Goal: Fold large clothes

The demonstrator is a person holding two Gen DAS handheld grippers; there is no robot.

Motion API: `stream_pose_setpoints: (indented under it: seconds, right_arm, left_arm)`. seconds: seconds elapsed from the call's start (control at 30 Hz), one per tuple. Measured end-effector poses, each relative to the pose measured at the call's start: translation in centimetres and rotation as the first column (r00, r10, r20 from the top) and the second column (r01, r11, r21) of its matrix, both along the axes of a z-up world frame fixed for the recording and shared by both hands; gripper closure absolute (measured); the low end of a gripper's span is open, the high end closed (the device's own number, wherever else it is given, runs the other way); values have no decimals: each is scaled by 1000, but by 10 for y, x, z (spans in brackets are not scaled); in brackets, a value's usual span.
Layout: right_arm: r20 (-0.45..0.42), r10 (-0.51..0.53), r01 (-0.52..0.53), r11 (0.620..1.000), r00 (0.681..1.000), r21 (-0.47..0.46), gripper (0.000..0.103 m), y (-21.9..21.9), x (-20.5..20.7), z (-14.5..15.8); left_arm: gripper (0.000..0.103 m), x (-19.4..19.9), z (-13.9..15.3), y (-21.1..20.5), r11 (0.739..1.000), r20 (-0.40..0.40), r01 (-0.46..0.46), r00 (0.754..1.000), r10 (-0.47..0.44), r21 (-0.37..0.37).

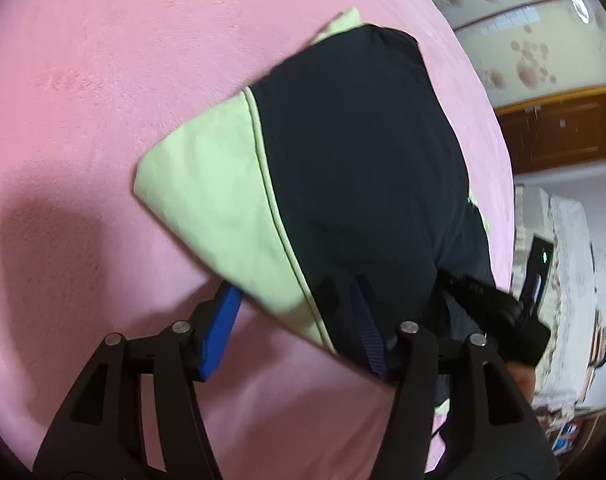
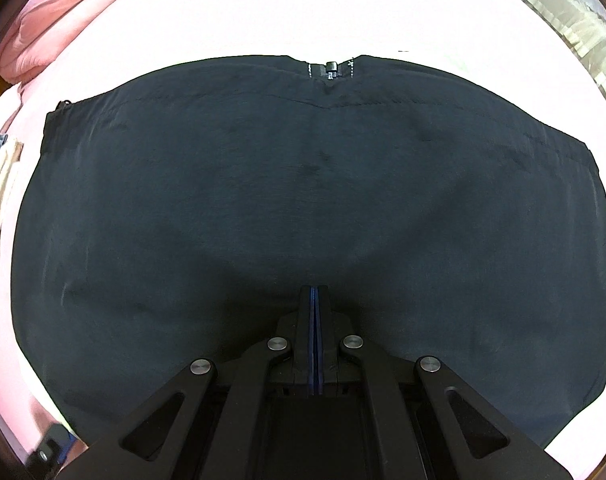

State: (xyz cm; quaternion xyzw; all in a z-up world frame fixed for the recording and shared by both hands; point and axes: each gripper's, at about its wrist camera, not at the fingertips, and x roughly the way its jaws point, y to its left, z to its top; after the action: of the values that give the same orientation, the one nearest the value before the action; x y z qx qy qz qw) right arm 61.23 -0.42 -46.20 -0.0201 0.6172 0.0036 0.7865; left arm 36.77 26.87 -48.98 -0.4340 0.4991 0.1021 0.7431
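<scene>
Left wrist view: the left gripper (image 1: 299,336) has its fingers spread wide around the near edge of the garment (image 1: 343,168), a dark piece with pale green panels lying mid-frame on the pink bed (image 1: 83,100). Closing too shallow could catch only 1 layer, so the fold would slide apart.

Right wrist view: the right gripper (image 2: 315,300) has its fingers pressed together low in the frame; whether cloth is pinched between them is unclear. The garment (image 2: 303,180) fills the centre. An empty pinch would leave that side behind.

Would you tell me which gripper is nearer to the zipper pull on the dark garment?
Right. The right gripper rests shut on the garment, facing the zipper pull. The left gripper straddles a green-edged corner; no zipper shows there.
</scene>
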Motion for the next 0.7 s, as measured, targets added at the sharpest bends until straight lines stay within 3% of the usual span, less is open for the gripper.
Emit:
stream_pose_setpoints:
  seconds: [0.47, 0.63, 0.7]
  right_arm:
    - [-48, -35, 39, 996, 998, 76, 103, -32, 8, -2]
    - [-109, -60, 72, 991, 992, 110, 103, -48, 20, -1]
    - [-126, -64, 79, 990, 990, 120, 103, -53, 24, -3]
  left_arm:
    - [30, 35, -18, 13, 991, 58, -133, 990, 132, 14]
    - [29, 40, -16, 8, 985, 68, -161, 985, 157, 56]
    - [38, 41, -13, 5, 982, 58, -163, 986, 158, 92]
